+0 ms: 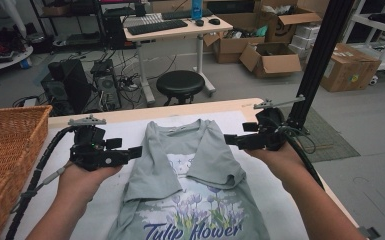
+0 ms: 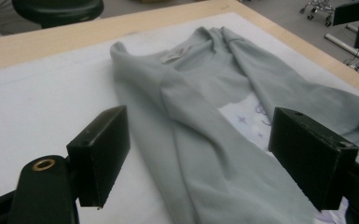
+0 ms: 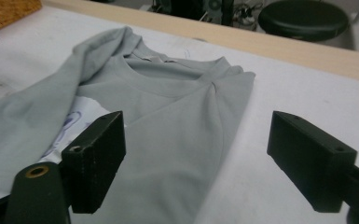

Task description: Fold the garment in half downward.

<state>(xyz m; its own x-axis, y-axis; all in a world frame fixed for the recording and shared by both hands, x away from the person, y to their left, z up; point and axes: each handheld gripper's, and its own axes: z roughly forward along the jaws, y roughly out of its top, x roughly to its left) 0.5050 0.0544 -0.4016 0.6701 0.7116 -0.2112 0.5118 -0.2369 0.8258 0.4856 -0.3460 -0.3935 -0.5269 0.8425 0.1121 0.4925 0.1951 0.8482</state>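
A grey T-shirt lies face up on the white mat, both sleeves folded in over a purple tulip print with lettering. My left gripper is level at the shirt's left edge, jaws open and pointing right toward the folded sleeve. In the left gripper view the shirt lies ahead between the spread jaws of the left gripper, untouched. My right gripper sits by the shirt's right shoulder, jaws open and pointing left. The right gripper view shows the right gripper open over the shirt's folded side edge, gripping nothing.
A wicker basket stands at the table's left edge. A black upright post rises just behind my right gripper. The wooden table edge runs along the far side, with a black stool beyond it.
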